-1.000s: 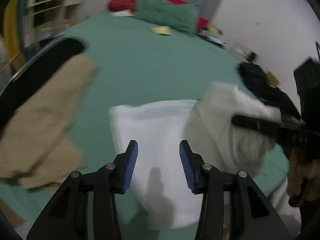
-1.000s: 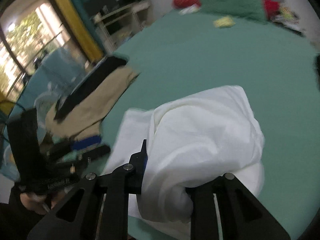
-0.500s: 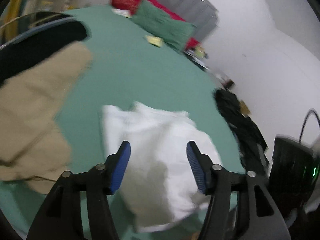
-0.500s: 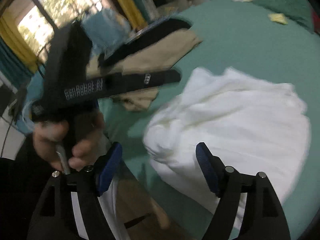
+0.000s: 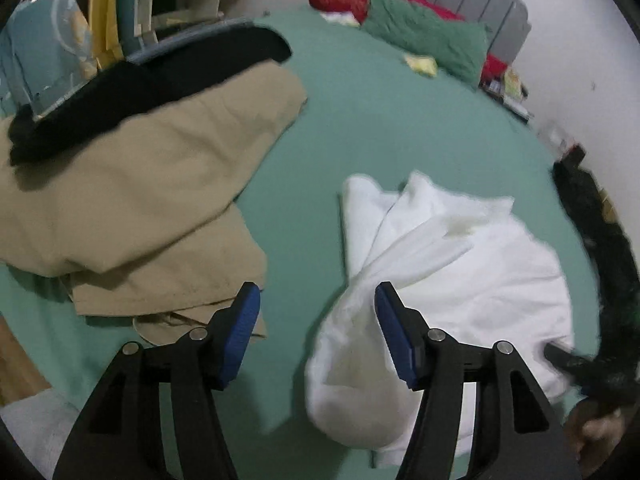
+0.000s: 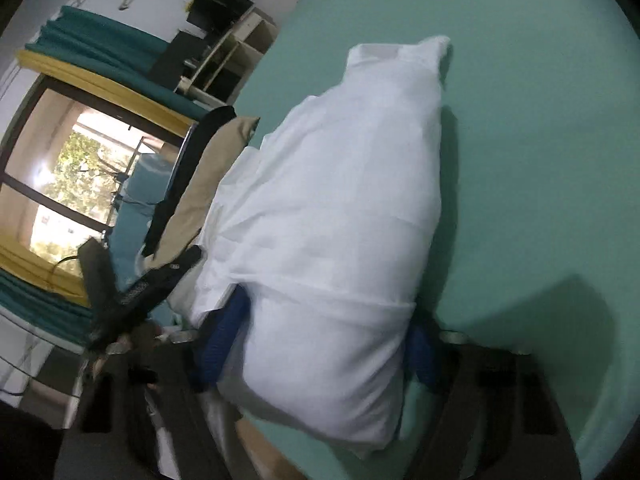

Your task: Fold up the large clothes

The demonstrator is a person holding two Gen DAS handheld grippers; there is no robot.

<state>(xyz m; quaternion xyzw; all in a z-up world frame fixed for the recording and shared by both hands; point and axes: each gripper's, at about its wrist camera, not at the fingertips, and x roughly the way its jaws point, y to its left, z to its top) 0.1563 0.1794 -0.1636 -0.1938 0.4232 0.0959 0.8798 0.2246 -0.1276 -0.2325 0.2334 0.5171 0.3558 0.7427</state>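
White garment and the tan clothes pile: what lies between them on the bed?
Only bare green bedsheet separates the white garment from the tan clothes; the left wrist view shows it.

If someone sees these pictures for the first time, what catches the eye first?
First, the crumpled white garment in the middle of the green bed; the right gripper is closing around its near end. To its left lies a stack of folded beige clothes with a black one behind. The left gripper hangs open above the bed.
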